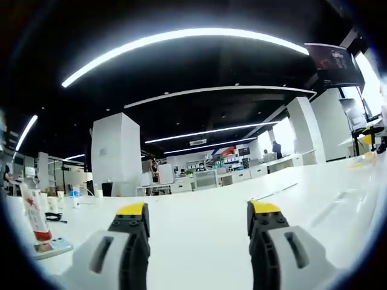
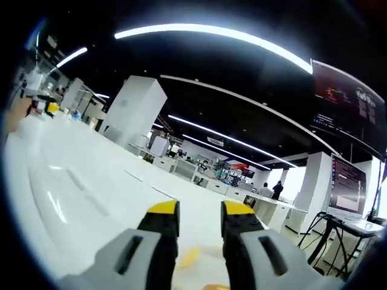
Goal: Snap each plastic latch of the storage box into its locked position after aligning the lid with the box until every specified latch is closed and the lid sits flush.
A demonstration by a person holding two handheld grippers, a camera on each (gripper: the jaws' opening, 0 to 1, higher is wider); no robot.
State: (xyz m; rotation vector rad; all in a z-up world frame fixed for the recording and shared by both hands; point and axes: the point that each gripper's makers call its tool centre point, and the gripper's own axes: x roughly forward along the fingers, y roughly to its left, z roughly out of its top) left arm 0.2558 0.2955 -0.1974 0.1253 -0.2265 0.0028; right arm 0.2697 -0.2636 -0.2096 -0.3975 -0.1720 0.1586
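In the left gripper view my left gripper (image 1: 198, 211) points over a white surface, its yellow-tipped jaws wide apart with nothing between them. A white moulded plastic face with shallow ridges, apparently the storage box lid (image 1: 344, 199), curves up at the right, with a small yellow piece (image 1: 364, 159) at its far end. In the right gripper view my right gripper (image 2: 201, 211) stands just above the same white ridged lid (image 2: 60, 193). Its jaws are a smaller way apart and hold nothing. A blurred yellow part (image 2: 188, 257), perhaps a latch, lies low between them.
On the table at far left are a red-and-white carton (image 1: 36, 219), paper cups (image 1: 60, 198) and a black cable (image 1: 55, 217). A hand (image 2: 15, 115) shows at the left edge. White pillars (image 1: 116, 154), desks and a monitor (image 2: 347, 190) stand beyond.
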